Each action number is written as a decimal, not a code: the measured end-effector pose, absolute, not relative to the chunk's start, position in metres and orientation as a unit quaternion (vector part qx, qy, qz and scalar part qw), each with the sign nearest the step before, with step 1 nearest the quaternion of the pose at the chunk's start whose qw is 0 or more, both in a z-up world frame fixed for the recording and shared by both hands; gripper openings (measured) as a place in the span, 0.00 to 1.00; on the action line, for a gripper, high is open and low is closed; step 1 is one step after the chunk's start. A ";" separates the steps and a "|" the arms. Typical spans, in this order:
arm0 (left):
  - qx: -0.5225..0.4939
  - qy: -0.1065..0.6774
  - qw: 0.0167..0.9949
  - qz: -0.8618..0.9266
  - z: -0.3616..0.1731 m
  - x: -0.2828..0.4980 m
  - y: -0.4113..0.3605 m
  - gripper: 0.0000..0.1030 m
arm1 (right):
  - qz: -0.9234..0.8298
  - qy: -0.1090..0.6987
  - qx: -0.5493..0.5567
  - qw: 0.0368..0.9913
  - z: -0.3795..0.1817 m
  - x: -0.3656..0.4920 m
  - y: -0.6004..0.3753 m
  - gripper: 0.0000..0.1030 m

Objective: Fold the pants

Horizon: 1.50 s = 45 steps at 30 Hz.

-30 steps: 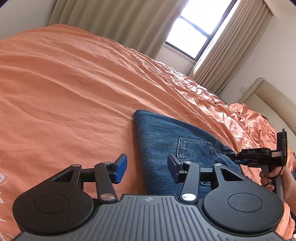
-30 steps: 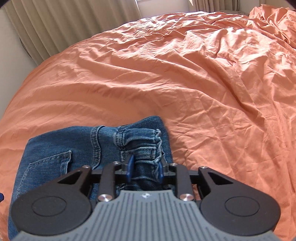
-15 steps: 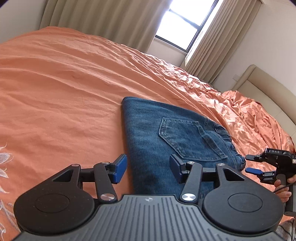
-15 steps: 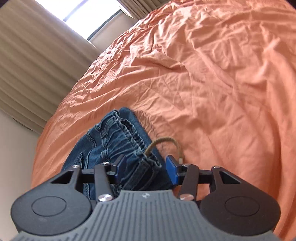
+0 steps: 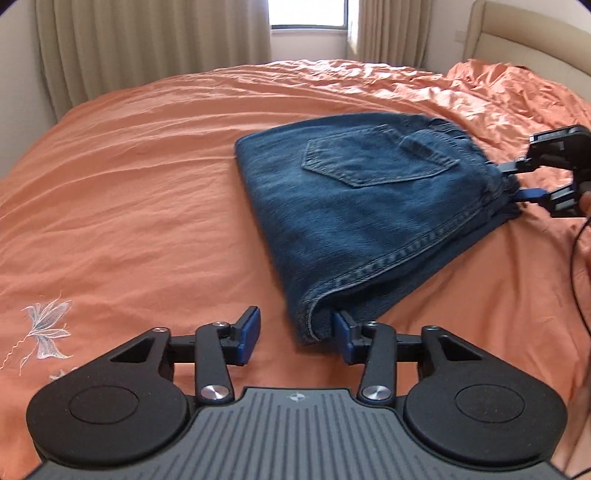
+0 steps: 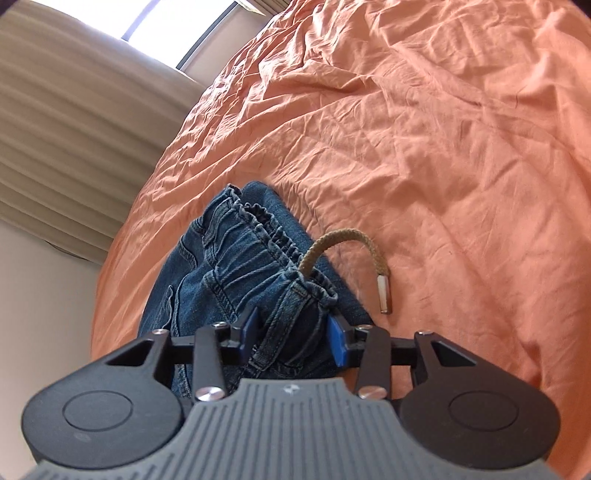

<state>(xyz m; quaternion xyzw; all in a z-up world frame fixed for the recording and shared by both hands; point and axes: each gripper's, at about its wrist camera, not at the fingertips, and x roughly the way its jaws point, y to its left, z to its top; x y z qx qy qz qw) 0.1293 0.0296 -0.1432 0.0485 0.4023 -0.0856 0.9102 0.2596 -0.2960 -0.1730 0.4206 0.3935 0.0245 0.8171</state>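
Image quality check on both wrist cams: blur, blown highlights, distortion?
Left wrist view: jeans slightly motion-blurred, window blown out, fisheye bends the bed. Right wrist view: drawstring and waistband sharp, window corner overexposed, strong tilt and edge curvature.

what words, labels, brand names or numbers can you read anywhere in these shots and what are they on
None: no word, number or brand name reads in either view.
The left gripper and right gripper each carry a small round emblem on the grey ribbed housing, with no letters.
The jeans show no readable tag.
The white embroidery on the orange bedspread is a flower, not writing.
The drawstring's metal tip is unmarked.
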 end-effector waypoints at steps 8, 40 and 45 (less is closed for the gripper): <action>0.084 0.354 0.928 -0.083 -0.136 0.115 0.022 0.10 | 0.028 0.341 0.401 0.850 -0.149 0.248 -0.298 0.09; -0.074 0.396 0.915 -0.031 -0.106 0.115 0.064 0.17 | -0.017 0.321 0.274 0.906 -0.110 0.216 -0.290 0.27; -0.100 0.360 0.927 -0.036 -0.095 0.152 0.058 0.21 | 0.035 0.289 0.244 0.925 -0.104 0.236 -0.266 0.27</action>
